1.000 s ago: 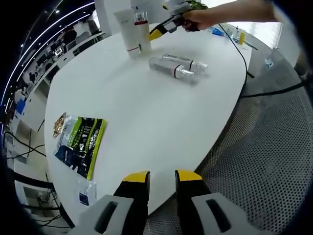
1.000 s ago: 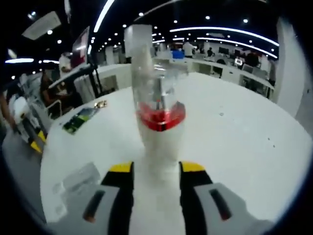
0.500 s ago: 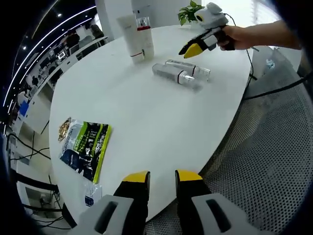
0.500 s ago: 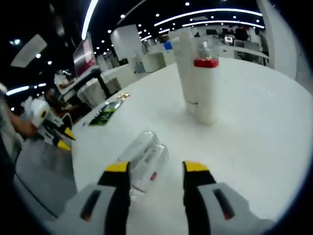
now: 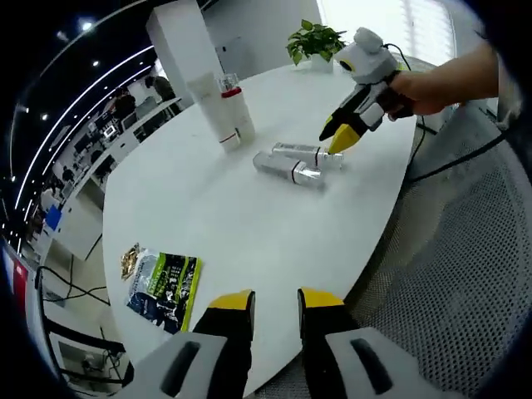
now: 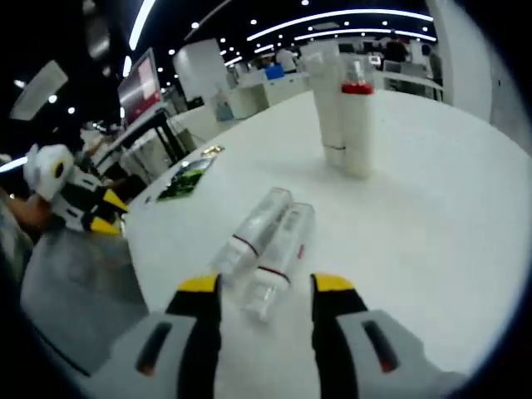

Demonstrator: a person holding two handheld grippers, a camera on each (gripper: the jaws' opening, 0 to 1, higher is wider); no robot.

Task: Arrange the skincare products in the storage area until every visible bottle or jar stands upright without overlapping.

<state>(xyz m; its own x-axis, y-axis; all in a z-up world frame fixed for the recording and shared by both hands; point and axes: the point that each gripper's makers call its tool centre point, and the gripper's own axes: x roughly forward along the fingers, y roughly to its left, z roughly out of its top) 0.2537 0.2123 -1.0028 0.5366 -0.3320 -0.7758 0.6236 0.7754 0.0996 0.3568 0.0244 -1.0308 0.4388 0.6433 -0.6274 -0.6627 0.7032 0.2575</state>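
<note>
In the right gripper view, two clear bottles (image 6: 266, 241) lie side by side on the white table (image 6: 432, 216), touching each other, just ahead of the right gripper (image 6: 260, 287). Its yellow-tipped jaws stand apart with nothing between them; the nearest bottle end lies just beyond the gap. The bottles' long axes run away from the jaws, slanting to the view's right. Which end carries the cap is hard to make out. Farther ahead, a white tube (image 6: 326, 100) and a red-collared bottle (image 6: 358, 125) stand upright, touching or nearly so.

In the left gripper view, the left gripper (image 5: 275, 301) hangs at the table's near edge, jaws narrowly parted and empty, well apart from the lying bottles. A green packet (image 5: 164, 289) lies just left of its jaws, and a potted plant (image 5: 314, 41) stands at the far rim.
</note>
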